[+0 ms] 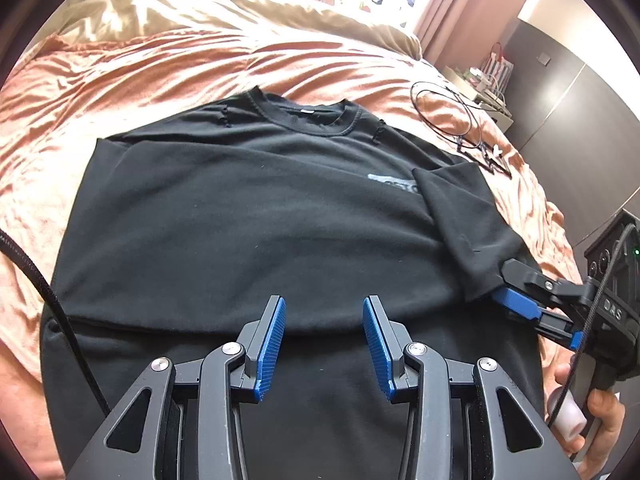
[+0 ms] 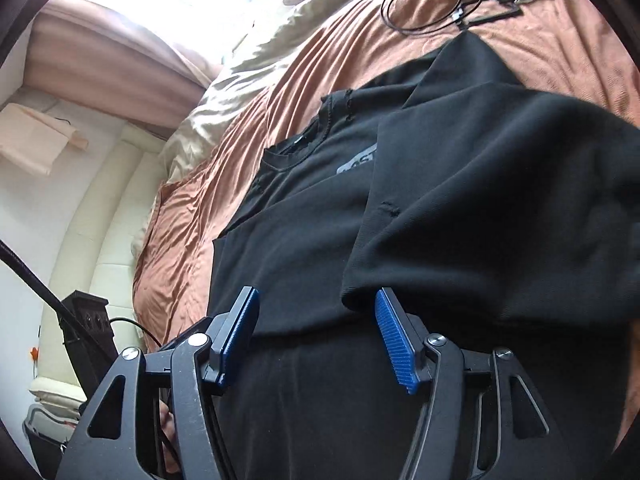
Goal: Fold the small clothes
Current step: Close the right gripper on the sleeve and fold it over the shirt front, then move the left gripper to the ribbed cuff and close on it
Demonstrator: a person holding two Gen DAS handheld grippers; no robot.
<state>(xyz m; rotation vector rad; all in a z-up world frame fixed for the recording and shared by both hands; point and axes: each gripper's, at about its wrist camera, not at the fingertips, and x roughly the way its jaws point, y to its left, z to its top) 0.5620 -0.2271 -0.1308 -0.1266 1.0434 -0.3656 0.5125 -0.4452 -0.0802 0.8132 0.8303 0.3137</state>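
shirt [image 1: 256, 216]: black, flat on bed [image 1: 120, 64], collar far | right gripper [image 2: 316, 340]: fingers parted, folded sleeve [image 2: 480, 200] edge beside right finger, unpinched | left gripper [image 1: 324, 344]: fingers apart, empty, above hem, mid-shirt

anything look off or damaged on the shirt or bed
The black t-shirt has small frayed holes along both shoulder seams near the collar. A coiled black cable lies loose on the orange bedspread beside it, unrelated to folding.
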